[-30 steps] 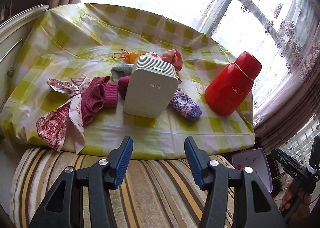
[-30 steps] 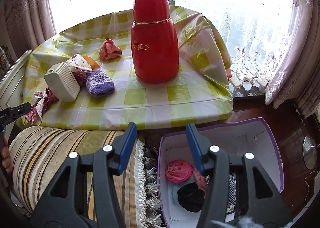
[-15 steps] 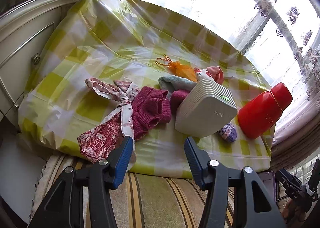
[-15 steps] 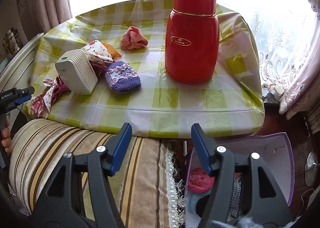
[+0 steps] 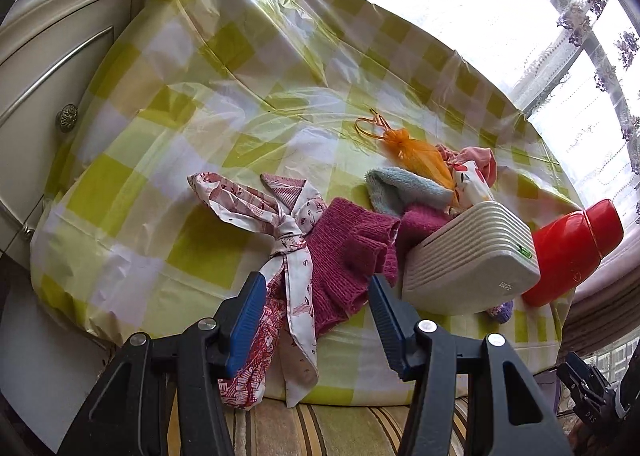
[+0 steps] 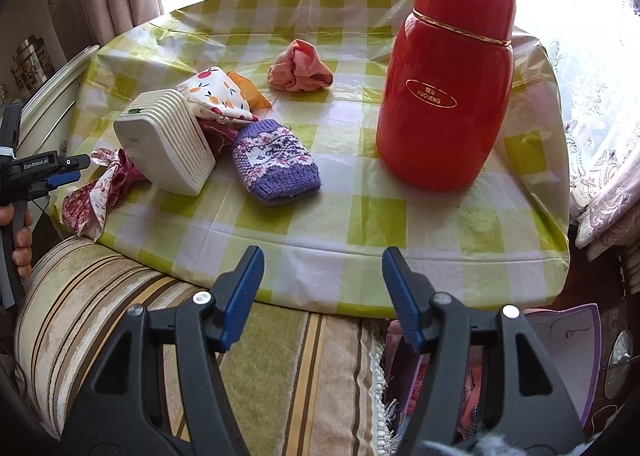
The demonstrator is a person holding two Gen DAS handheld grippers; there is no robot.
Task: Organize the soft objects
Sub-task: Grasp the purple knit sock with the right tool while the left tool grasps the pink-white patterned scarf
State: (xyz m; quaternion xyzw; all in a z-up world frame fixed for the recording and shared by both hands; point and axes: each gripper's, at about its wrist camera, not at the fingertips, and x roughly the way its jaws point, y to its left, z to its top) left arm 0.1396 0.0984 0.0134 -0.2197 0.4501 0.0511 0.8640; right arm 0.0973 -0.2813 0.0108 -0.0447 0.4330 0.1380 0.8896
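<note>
Soft things lie on the checked table (image 5: pixel 168 144). A red-and-white patterned scarf (image 5: pixel 288 256) and a magenta knit piece (image 5: pixel 352 252) lie at the near edge, right in front of my open, empty left gripper (image 5: pixel 316 308). A pale blue cloth (image 5: pixel 404 188), an orange mesh pouch (image 5: pixel 416 156) and a fruit-print cloth (image 6: pixel 218 94) lie behind them. A purple knit mitten (image 6: pixel 276 162) and a pink cloth (image 6: pixel 300 66) lie mid-table. My right gripper (image 6: pixel 322 288) is open and empty, over the table's near edge.
A white ribbed device (image 5: pixel 468 260) stands among the cloths. A red flask (image 6: pixel 448 72) stands to the right. A purple-rimmed box (image 6: pixel 568 340) with soft items sits on the floor at lower right. A striped cushion (image 6: pixel 120 296) lies below the table edge. A white cabinet (image 5: pixel 48 68) stands at left.
My left gripper has moved left and closer to the scarf and magenta knit. My right gripper has swung from over the box up toward the table. Both stayed open.
</note>
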